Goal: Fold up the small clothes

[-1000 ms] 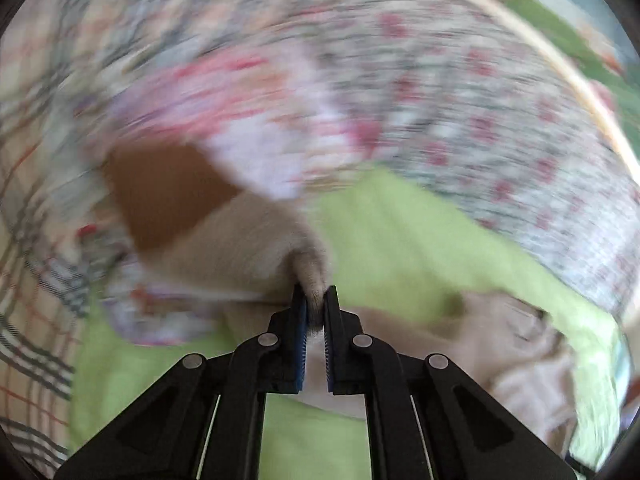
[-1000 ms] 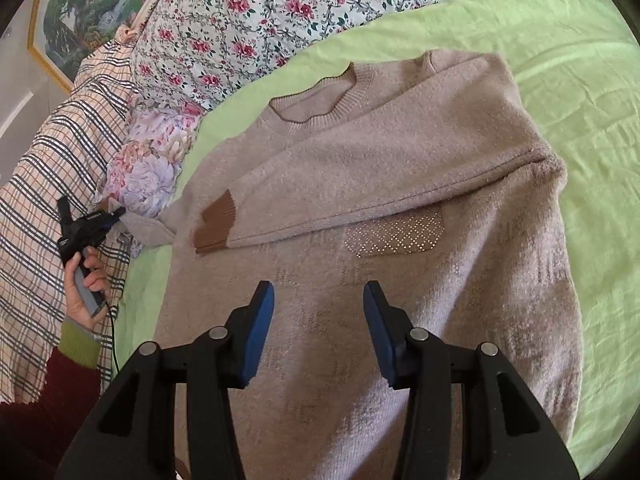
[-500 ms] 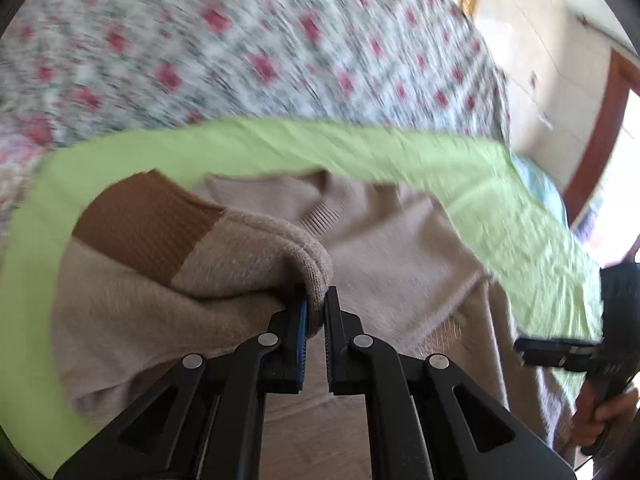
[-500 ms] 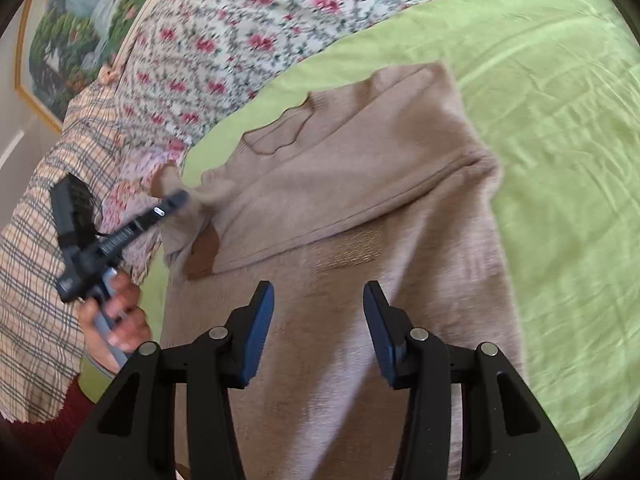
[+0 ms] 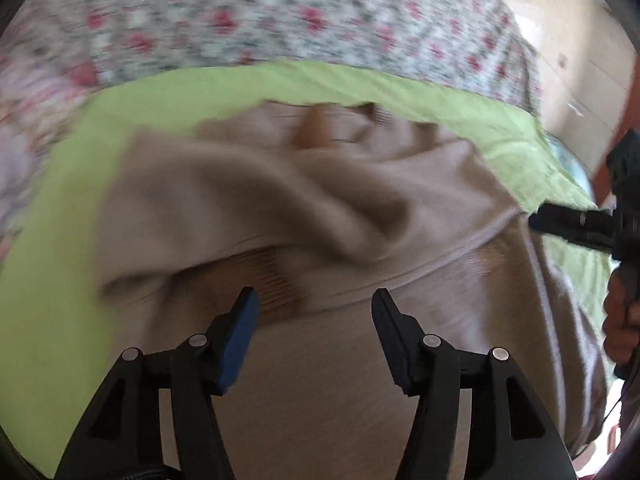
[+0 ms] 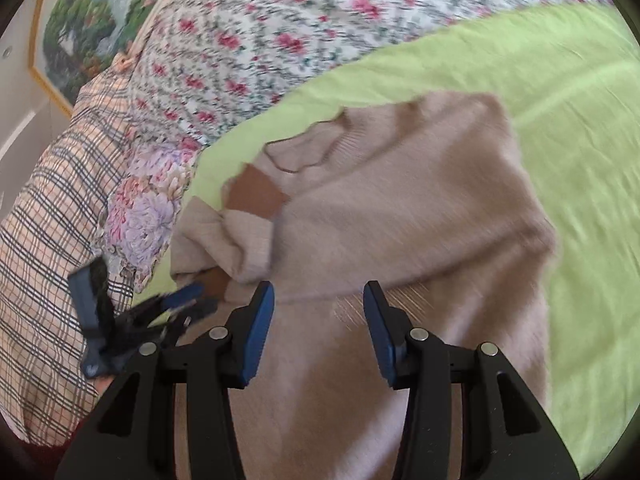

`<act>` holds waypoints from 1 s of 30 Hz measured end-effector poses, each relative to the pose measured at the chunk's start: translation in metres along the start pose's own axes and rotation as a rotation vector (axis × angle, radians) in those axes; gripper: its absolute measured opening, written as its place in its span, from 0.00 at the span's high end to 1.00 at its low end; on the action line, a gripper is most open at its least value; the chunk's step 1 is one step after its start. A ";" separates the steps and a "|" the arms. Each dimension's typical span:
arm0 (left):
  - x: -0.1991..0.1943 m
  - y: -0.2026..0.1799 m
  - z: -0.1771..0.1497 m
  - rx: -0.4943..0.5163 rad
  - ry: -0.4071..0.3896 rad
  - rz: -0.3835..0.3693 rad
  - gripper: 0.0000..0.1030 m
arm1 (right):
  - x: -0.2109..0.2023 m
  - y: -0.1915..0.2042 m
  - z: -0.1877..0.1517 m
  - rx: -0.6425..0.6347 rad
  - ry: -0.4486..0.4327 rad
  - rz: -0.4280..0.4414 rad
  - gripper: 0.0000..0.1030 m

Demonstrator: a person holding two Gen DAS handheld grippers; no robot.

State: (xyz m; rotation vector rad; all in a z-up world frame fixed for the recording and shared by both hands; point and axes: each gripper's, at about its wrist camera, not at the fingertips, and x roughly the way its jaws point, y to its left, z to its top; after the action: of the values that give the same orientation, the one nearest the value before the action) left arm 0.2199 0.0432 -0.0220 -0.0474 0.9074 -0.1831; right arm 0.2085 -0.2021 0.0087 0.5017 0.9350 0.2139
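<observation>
A beige knit sweater (image 6: 400,220) lies flat on the green sheet (image 6: 560,100). One sleeve, ending in a brown cuff (image 6: 256,194), is bunched in a loose fold over the sweater's left shoulder area. My left gripper (image 5: 315,296) hovers over the sweater body (image 5: 320,380); its jaws are opening and nothing is between them. The sleeve fold (image 5: 280,200) lies just beyond its fingertips. The right wrist view shows the left gripper (image 6: 192,300) at the sweater's left edge. My right gripper (image 6: 318,292) stands open and empty above the sweater's lower body, and appears again at far right (image 5: 560,222).
Floral bedding (image 6: 260,40) rises behind the green sheet, with a purple-flowered cushion (image 6: 144,216) and plaid fabric (image 6: 48,220) to the left. A framed landscape picture (image 6: 88,20) hangs on the wall at top left. A hand (image 5: 620,320) holds the right gripper.
My left gripper carried the pinched sleeve over the sweater, then opened and let it go; the sleeve now lies folded on the sweater. The right gripper shifted slightly and stayed open.
</observation>
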 end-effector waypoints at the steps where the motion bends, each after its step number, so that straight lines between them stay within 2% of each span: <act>1: -0.004 0.013 -0.004 -0.028 -0.002 0.041 0.43 | 0.011 0.009 0.007 -0.025 0.008 0.005 0.53; 3: -0.006 0.047 -0.011 -0.112 0.002 0.122 0.43 | 0.030 0.018 0.020 -0.055 0.017 0.016 0.53; 7: 0.007 0.095 -0.010 -0.260 0.032 0.147 0.46 | 0.081 0.011 0.051 0.019 0.053 0.088 0.53; 9: 0.012 0.106 -0.004 -0.282 0.025 0.194 0.46 | 0.105 0.004 0.063 0.072 0.085 0.126 0.53; 12: 0.026 0.117 0.004 -0.318 0.020 0.213 0.46 | 0.144 0.003 0.076 0.111 0.153 0.160 0.53; 14: 0.036 0.119 0.003 -0.331 0.019 0.248 0.44 | 0.167 0.009 0.070 0.124 0.214 0.185 0.53; 16: 0.038 0.112 0.004 -0.320 -0.010 0.283 0.44 | 0.175 0.012 0.065 0.137 0.227 0.206 0.53; 17: 0.036 0.113 0.003 -0.323 -0.021 0.294 0.44 | 0.175 0.014 0.063 0.148 0.217 0.230 0.61; 18: 0.034 0.115 0.001 -0.341 -0.034 0.301 0.44 | 0.173 0.015 0.062 0.161 0.207 0.259 0.83; 19: 0.030 0.120 -0.001 -0.366 -0.047 0.297 0.44 | 0.167 0.014 0.062 0.178 0.183 0.281 0.88; 23: 0.021 0.134 -0.005 -0.449 -0.090 0.299 0.45 | 0.098 0.011 0.057 0.201 -0.036 0.259 0.90; 24: 0.018 0.132 -0.007 -0.453 -0.098 0.318 0.45 | 0.069 0.003 0.059 0.209 -0.115 0.228 0.90; 26: 0.016 0.130 -0.008 -0.456 -0.104 0.342 0.44 | 0.033 -0.013 0.059 0.226 -0.207 0.151 0.90; 28: 0.015 0.126 -0.007 -0.446 -0.106 0.355 0.40 | 0.012 -0.027 0.052 0.226 -0.244 0.070 0.90; 30: 0.015 0.117 -0.006 -0.418 -0.095 0.388 0.39 | 0.009 -0.041 0.042 0.220 -0.199 -0.009 0.90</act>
State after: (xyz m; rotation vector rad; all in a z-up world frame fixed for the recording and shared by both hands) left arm 0.2398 0.1563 -0.0511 -0.2632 0.8308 0.3690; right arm 0.2464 -0.2477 0.0024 0.7087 0.7696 0.0512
